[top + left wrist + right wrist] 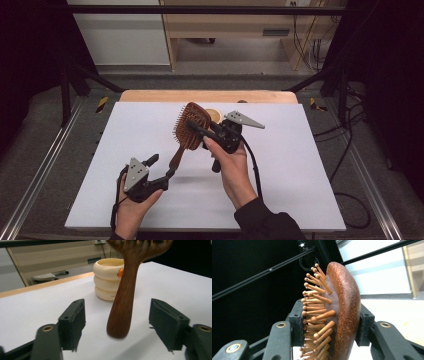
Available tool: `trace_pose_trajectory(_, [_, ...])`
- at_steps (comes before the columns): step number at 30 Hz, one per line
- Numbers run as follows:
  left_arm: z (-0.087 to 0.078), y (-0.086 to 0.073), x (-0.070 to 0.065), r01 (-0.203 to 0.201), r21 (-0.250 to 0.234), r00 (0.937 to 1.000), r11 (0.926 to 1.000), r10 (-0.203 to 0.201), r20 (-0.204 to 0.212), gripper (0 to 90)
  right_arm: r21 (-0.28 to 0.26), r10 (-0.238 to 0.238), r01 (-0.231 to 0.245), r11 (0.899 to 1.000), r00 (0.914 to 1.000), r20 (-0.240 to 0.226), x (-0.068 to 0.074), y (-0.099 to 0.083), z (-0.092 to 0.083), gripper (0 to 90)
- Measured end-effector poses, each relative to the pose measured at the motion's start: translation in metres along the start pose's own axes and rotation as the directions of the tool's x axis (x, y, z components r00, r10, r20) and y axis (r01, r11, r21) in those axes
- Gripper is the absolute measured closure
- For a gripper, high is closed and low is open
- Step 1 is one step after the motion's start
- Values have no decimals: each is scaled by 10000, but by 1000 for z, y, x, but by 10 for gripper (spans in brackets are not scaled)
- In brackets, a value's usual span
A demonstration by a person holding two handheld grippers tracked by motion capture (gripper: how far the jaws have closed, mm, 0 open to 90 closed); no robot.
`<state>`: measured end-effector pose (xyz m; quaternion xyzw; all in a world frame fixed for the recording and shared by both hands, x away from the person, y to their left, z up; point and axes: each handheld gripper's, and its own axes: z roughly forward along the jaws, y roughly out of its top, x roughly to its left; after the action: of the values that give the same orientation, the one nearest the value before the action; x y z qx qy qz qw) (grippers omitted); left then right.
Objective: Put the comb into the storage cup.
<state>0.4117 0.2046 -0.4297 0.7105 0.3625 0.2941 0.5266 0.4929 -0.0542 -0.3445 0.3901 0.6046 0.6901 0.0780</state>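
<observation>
We see the white surface (300,165) first, then the wooden hairbrush (189,127) raised above its middle. Our right tongs (192,125) grip the brush head, one pad on the bristles, one on the back. Our left tongs (161,166) stand released, the handle's end between their pads but untouched. Behind the brush sits a cream ringed pot (108,278).
</observation>
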Motion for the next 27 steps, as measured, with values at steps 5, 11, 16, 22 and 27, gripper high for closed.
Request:
trace_pose_trajectory(5, [-7, -4, 7, 539, 225, 9985, 9983, -539, 12, 199, 14, 22, -23, 10000, 9997, 245, -5, 11, 4, 531])
trace_pose_trajectory(11, [-25, -9, 19, 752, 207, 9968, 9970, -746, -291, 56, 12, 67, -68, 10000, 9986, 519, -11, 25, 12, 529])
trace_pose_trajectory(16, [-36, -14, 35, 831, -149, 9944, 9964, -839, -648, 44, -98, 229, -222, 9997, 9973, 704, -18, 36, 18, 528])
trace_pose_trajectory(22, [-35, -18, 46, 719, -566, 9920, 9958, -773, -1002, 47, -151, 307, -293, 9995, 9948, 969, -28, 44, 28, 527])
trace_pose_trajectory(27, [-34, -20, 52, 692, -620, 9925, 9957, -750, -966, 45, -126, 412, -399, 9991, 9915, 1236, -36, 49, 38, 526])
